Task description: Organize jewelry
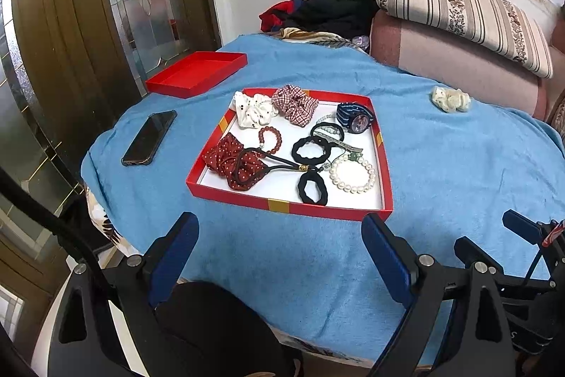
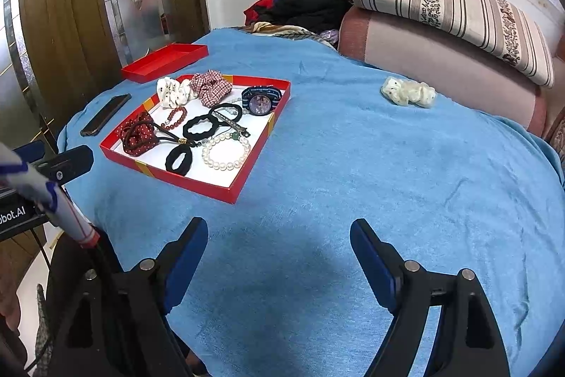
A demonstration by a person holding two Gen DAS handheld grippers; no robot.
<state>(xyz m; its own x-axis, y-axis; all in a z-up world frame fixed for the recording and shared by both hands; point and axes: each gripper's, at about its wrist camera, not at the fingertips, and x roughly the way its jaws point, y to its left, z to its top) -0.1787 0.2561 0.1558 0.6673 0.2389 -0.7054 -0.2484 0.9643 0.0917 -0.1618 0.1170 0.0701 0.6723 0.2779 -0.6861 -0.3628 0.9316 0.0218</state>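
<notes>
Both grippers, left [image 1: 279,232] and right [image 2: 279,235], are held spread apart and empty over the blue towel [image 2: 353,165]. Most jewelry is already gathered in the red tray [image 1: 289,205]. One cream scrunchie [image 2: 408,93] is left outside, at the right gripper's one o'clock.

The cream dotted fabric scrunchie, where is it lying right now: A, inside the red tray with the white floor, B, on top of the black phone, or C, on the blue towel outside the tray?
C: the cream dotted fabric scrunchie rests alone on the blue towel, well apart from the red tray.
</notes>
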